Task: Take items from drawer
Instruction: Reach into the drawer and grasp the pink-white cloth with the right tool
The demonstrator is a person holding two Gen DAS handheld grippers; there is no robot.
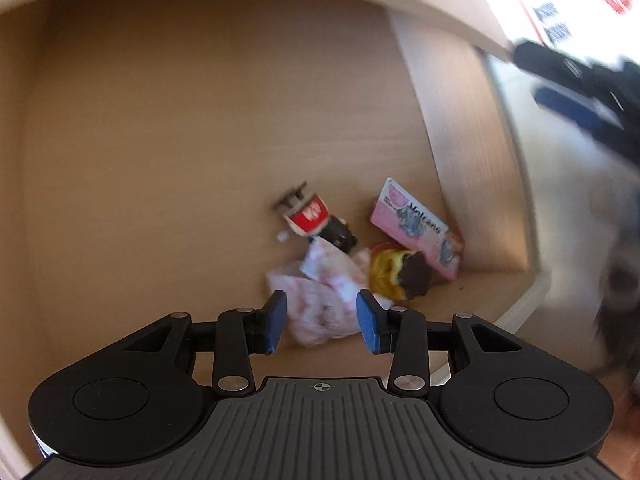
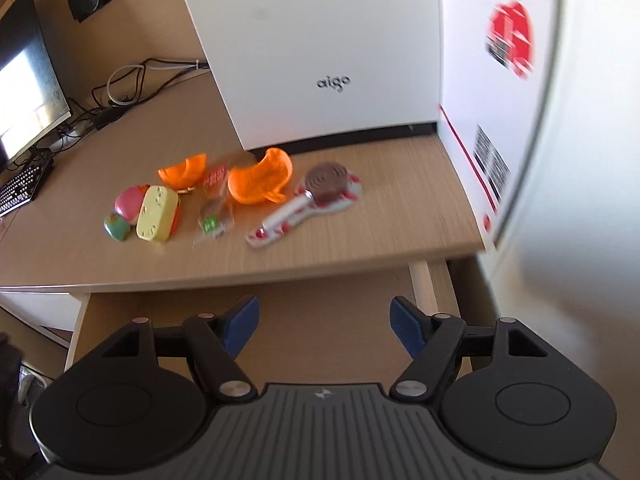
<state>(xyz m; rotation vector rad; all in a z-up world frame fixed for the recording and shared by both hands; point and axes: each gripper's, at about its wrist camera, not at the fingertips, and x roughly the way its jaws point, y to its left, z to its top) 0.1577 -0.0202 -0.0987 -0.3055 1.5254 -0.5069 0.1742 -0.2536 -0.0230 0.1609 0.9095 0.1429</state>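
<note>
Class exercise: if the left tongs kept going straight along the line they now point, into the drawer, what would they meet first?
Most likely the crumpled pink-and-white wrapper, which lies just ahead of the open left tongs. The yellow toy sits off to its right. Depth is hard to judge here.

You are working at an office desk (image 2: 360,236) of pale wood laminate, and the right wrist view shows it best. At the far left of that frame stands a dark monitor (image 2: 28,92) with a black keyboard (image 2: 20,188) below it and a tangle of cables (image 2: 132,84) running across the desktop behind, while a white computer case (image 2: 320,48) marked "aigo" fills the upper middle and a white carton (image 2: 492,80) with red print and a barcode stands at the right. In the left wrist view you look down into an open wooden drawer (image 1: 200,120) under the desktop edge that runs across the top of the frame.
</note>
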